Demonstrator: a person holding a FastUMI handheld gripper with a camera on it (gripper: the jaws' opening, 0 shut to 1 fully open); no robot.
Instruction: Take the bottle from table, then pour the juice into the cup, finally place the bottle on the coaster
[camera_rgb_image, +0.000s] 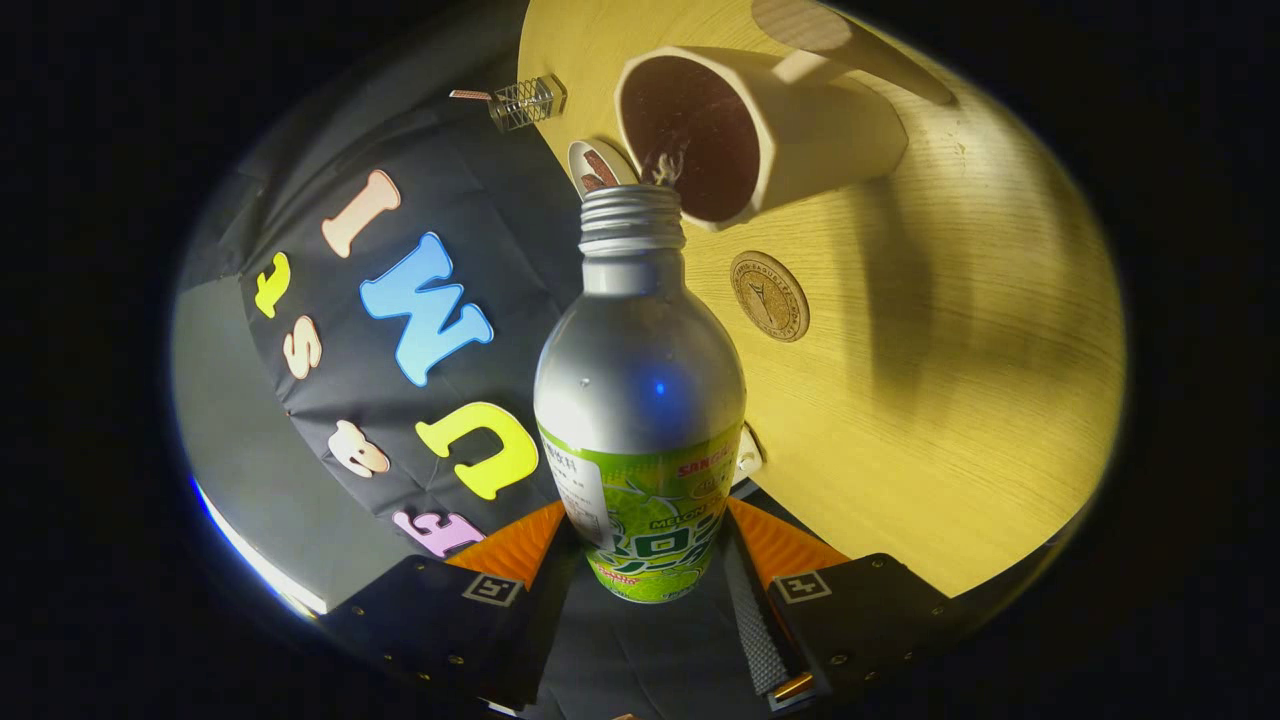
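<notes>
My gripper (640, 545) is shut on the silver bottle (640, 390) with a green label, an orange finger (510, 545) pressing on each side of its lower body. The bottle is tipped over, its uncapped threaded mouth (632, 205) right at the rim of the cream cup (830, 125). A thin trickle of juice leaves the mouth toward the cup's dark inside (690, 135). The round wooden coaster (769, 296) lies flat on the wooden table (980, 380), just beside the bottle's neck and below the cup.
A small round lid or cap (598, 165) sits at the table's edge next to the cup. A small wire-mesh holder (526, 101) stands at the table's edge beyond it. A light rounded object (840, 40) lies behind the cup.
</notes>
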